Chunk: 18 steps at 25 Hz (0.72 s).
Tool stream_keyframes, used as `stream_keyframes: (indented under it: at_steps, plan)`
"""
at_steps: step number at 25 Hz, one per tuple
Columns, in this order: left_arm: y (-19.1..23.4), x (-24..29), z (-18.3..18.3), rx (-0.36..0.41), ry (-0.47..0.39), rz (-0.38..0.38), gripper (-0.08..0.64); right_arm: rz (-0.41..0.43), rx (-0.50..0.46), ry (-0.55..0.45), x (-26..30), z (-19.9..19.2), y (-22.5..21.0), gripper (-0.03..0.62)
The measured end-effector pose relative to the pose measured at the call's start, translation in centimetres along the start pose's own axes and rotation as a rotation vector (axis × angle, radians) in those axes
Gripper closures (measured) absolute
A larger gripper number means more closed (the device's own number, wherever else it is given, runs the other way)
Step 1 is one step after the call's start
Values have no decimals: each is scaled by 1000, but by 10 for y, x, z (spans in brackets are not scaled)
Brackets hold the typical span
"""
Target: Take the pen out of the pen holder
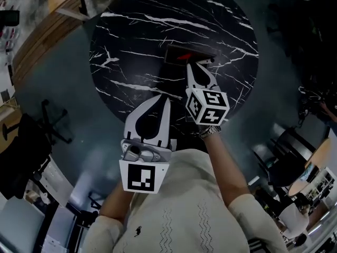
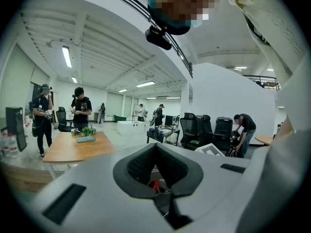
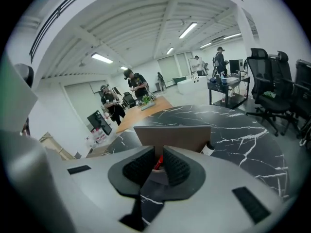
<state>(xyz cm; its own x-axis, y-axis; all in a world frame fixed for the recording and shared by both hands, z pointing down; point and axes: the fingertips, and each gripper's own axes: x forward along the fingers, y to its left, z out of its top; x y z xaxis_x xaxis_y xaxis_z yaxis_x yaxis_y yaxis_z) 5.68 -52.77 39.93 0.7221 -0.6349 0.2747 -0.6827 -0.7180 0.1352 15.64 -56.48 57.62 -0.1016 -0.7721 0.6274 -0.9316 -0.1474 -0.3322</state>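
A dark box-shaped pen holder (image 1: 190, 53) stands near the middle of the round black marble table (image 1: 131, 30). It shows as a brown box (image 3: 172, 135) in the right gripper view. A red pen (image 1: 185, 56) sticks out of it. My right gripper (image 1: 190, 66) reaches to the holder's near rim, and its pads (image 3: 176, 168) are closed on the red pen (image 3: 158, 163). My left gripper (image 1: 165, 98) hangs back over the table's near edge, close to my body. It is shut (image 2: 155, 145) with nothing in it and points out into the room.
A small white bottle-like item with a dark cap (image 3: 208, 148) lies beside the holder's right side. A wooden desk (image 1: 63, 7) stands at the far left and office chairs (image 1: 50, 123) ring the table. Several people (image 2: 80, 106) stand in the room beyond.
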Motion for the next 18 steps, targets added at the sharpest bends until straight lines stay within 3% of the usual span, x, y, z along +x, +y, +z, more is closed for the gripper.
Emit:
stream_keyframes:
  at_steps: [3,11,18]
  plan:
    - [0,7,-2,0,14,-12,549,-38,7,35,18,-7,-11,501]
    - [16,25,-13,20,32,21,551,-45,-1,64,47,-12,-16,497]
    - [25,24,-17,11,41,36,549,-58,-4,1,51,-8,-4,499]
